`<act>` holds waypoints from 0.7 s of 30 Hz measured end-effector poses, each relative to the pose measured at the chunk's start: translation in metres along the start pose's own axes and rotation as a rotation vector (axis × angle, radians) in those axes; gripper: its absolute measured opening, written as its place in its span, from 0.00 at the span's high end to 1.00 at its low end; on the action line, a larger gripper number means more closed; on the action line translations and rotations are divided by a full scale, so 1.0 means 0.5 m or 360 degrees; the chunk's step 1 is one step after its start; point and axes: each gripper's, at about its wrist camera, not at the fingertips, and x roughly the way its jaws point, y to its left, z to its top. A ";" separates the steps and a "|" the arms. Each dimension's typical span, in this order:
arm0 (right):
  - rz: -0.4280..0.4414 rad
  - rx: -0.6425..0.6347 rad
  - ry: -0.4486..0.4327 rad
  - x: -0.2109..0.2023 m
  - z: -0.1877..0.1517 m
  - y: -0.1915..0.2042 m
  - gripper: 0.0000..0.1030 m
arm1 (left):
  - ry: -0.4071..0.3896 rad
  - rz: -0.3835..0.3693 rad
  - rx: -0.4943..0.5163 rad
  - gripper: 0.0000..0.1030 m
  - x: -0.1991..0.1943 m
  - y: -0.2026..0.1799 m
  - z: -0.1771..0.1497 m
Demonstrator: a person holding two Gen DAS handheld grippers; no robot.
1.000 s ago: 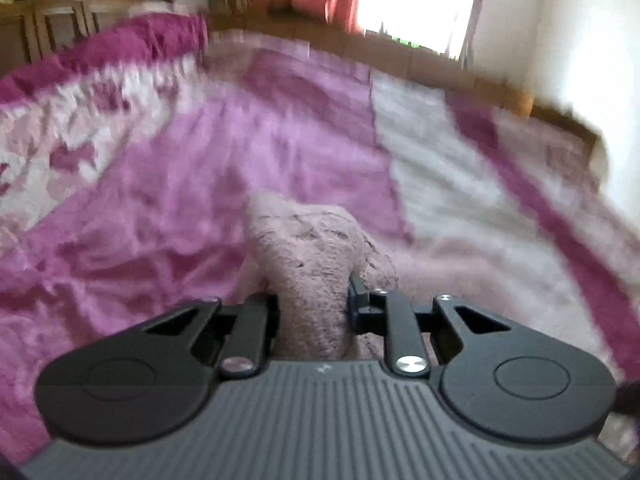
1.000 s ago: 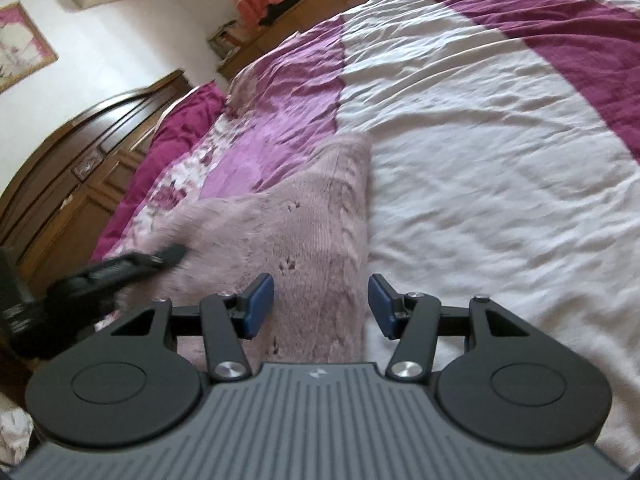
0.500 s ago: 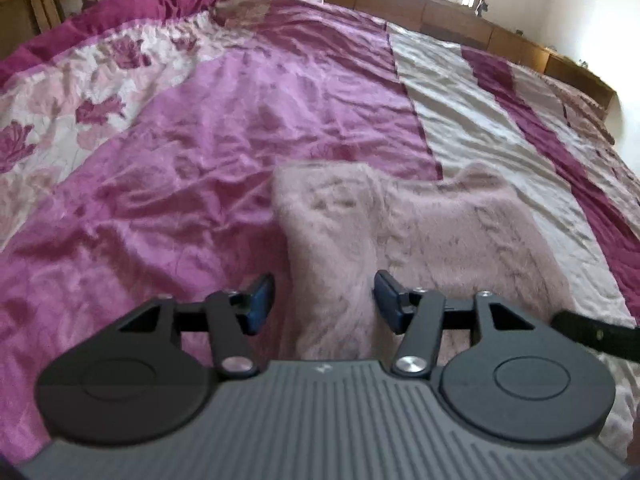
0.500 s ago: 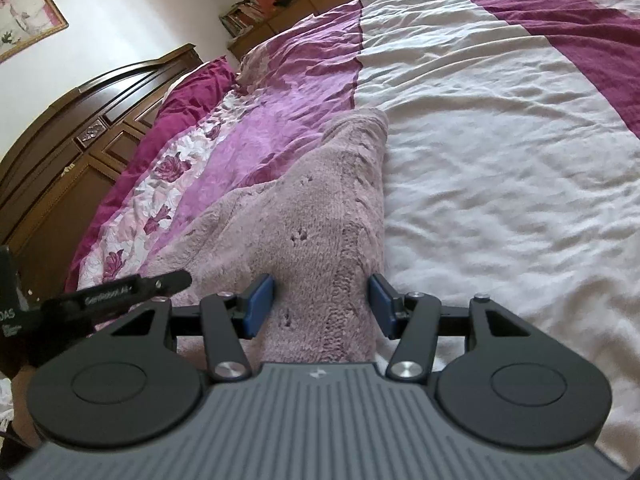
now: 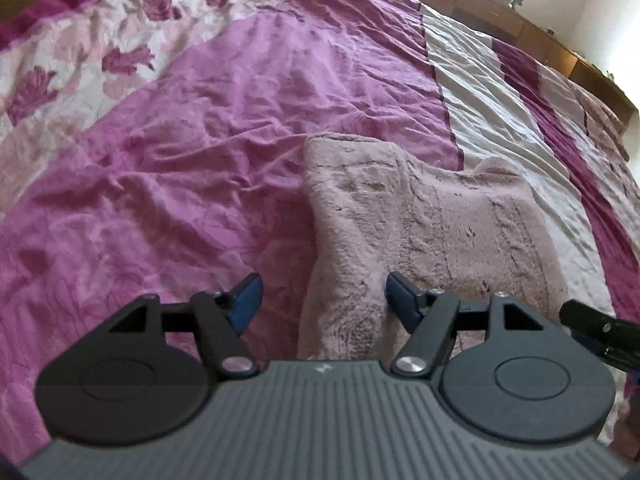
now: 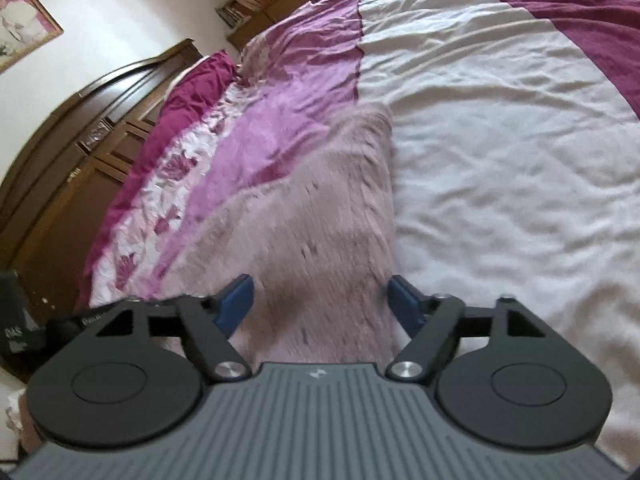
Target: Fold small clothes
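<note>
Garment: a dusty-pink fluffy knit (image 5: 432, 220) lies flat on the bed, filling the centre and lower right of the left wrist view; in the right wrist view the same knit (image 6: 316, 220) runs from the bottom centre up toward the middle of the frame, its image a little blurred.
Garment's place on the bed: it straddles the border between the purple band and the white band of the bedspread (image 5: 180, 140), its far end reaching the seam where the two colours meet.
Left gripper: the left gripper (image 5: 320, 298) sits at the bottom centre of its view, its blue pads well apart. Its jaws have just been opening; the knit's near left edge lies below and between the pads, but neither pad presses on it, so nothing is held.
Right gripper: the right gripper (image 6: 320, 298) shows at the bottom centre of its view, blue pads spread wide. Its jaws have just been opening too; the knit's near end lies between them, loose and ungripped, its right edge close to the right pad.
Each seen from the other: a black part of the right gripper pokes in at the lower right edge of the left wrist view; the left one shows dark at the lower left edge of the right wrist view.
Bedspread: wrinkled, with floral, purple, white and maroon bands.
Headboard: a dark wooden headboard (image 6: 80, 132) curves across the upper left of the right wrist view.
Wall: a framed picture (image 6: 24, 24) hangs in the upper left corner.
</note>
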 end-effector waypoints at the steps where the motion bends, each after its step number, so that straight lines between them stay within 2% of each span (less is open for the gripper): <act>1: 0.0007 -0.0005 0.0015 0.005 0.009 0.001 0.19 | 0.0012 -0.0004 -0.0012 0.32 0.003 0.001 0.001; 9: 0.0010 0.0060 0.0106 0.063 0.042 -0.028 0.18 | 0.0087 -0.0067 -0.0049 0.32 0.031 -0.002 0.005; 14: 0.0090 0.0174 0.0179 0.106 0.043 -0.052 0.18 | 0.0103 -0.0088 -0.0034 0.32 0.047 -0.006 0.004; 21: 0.0131 0.0172 0.0207 0.134 0.053 -0.051 0.16 | 0.0128 -0.0177 -0.0104 0.32 0.064 0.009 0.005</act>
